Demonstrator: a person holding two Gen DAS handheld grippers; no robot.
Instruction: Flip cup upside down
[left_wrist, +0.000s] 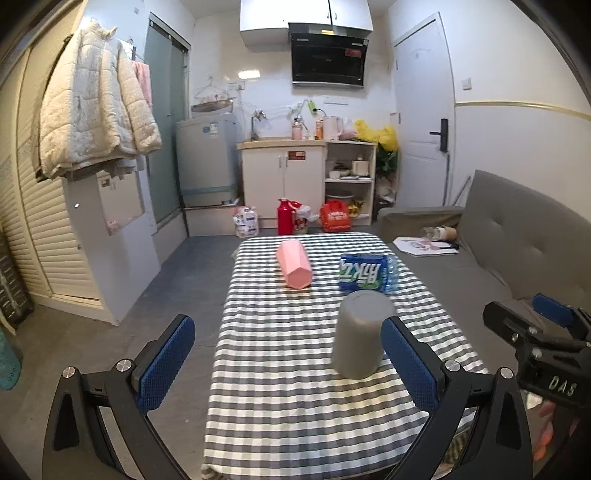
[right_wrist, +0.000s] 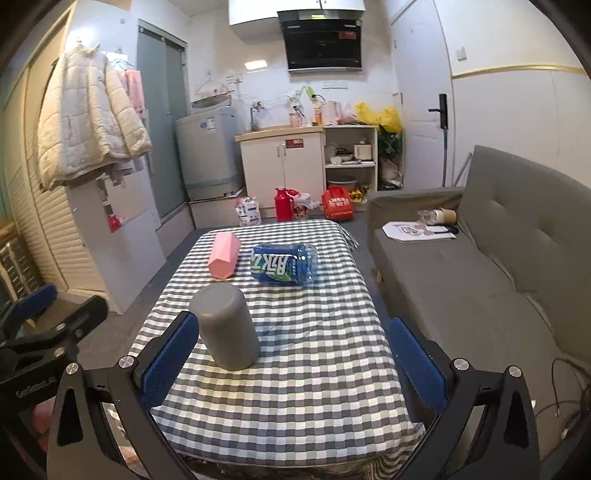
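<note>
A grey cup (left_wrist: 357, 334) stands upside down on the checked table, closed base up; it also shows in the right wrist view (right_wrist: 228, 325). My left gripper (left_wrist: 288, 363) is open and empty, its right pad (left_wrist: 408, 363) just beside the cup. My right gripper (right_wrist: 295, 358) is open and empty, its left pad (right_wrist: 170, 358) close to the cup's left side. Neither gripper holds the cup. The right gripper also shows at the right edge of the left wrist view (left_wrist: 535, 332).
A pink faceted cup (left_wrist: 294, 268) lies on its side at the table's far end, next to a lying blue water bottle (left_wrist: 365, 272). The checked tablecloth (left_wrist: 288, 424) covers a low table. A grey sofa (right_wrist: 498, 277) runs along the right.
</note>
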